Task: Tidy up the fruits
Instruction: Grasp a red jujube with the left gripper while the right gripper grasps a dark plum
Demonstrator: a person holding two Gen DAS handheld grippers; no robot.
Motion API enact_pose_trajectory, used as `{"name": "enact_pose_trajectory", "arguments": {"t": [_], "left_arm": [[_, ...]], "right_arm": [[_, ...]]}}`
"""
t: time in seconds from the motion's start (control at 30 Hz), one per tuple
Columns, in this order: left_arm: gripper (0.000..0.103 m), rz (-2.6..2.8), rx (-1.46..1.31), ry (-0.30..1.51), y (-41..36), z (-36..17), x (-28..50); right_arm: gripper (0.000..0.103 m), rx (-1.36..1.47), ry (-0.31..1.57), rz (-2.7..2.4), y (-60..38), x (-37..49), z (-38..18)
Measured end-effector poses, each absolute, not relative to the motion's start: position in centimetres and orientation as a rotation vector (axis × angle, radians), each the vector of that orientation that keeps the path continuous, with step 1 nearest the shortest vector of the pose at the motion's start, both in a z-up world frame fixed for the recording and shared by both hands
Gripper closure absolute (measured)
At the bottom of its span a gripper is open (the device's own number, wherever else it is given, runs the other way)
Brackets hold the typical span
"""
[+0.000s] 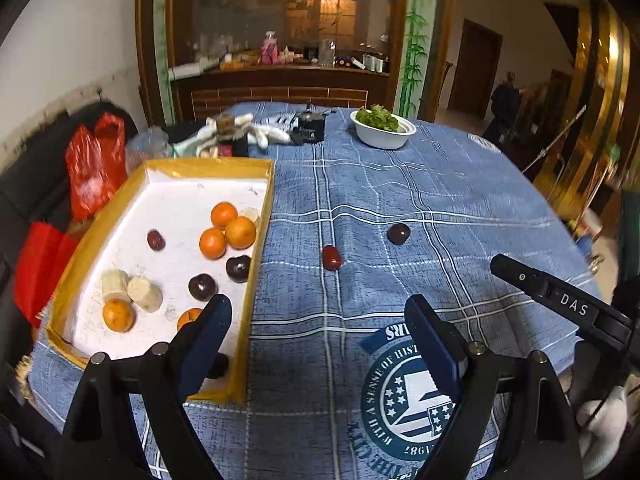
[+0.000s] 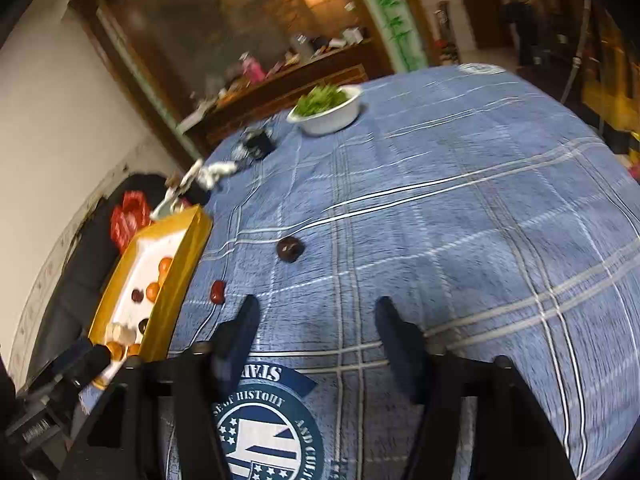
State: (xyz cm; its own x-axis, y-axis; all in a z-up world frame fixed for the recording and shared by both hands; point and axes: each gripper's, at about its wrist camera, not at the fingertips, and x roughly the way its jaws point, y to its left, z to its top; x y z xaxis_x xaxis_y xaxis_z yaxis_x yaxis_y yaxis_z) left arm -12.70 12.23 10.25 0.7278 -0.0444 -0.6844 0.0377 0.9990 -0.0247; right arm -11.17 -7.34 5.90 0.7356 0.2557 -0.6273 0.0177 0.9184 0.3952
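A yellow-rimmed white tray (image 1: 256, 240) at the left holds several oranges (image 1: 240, 232), dark plums (image 1: 202, 286) and pale cut pieces (image 1: 144, 292). On the blue checked cloth lie a red date (image 1: 331, 257) and a dark plum (image 1: 398, 234), both loose; the right wrist view shows the same date (image 2: 217, 291) and plum (image 2: 290, 249). My left gripper (image 1: 318, 312) is open and empty, its left finger over the tray's near corner. My right gripper (image 2: 316, 312) is open over bare cloth, nothing between its fingers. The right gripper's finger (image 1: 560, 300) shows at the right of the left wrist view.
A white bowl of greens (image 1: 382, 128) stands at the far side of the table. White gloves and small dark items (image 1: 272, 132) lie at the far left. Red bags (image 1: 92, 164) sit beyond the tray. The table edge curves away at the right.
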Motion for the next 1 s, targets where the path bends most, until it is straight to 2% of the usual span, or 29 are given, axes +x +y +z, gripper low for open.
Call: {"name": "enact_pose_trajectory", "arguments": {"t": [0.23,1.0], "left_arm": [[0.015,-0.038,0.096,0.728,9.3,10.4,-13.8],[0.015,-0.075,0.052,0.837,9.6,7.9,-12.0]], "right_arm": [[0.034,0.347,0.738,0.123,-7.0,-11.5,5.4],[0.033,0.335,0.794,0.134,-6.3,-10.7,3.3]]}}
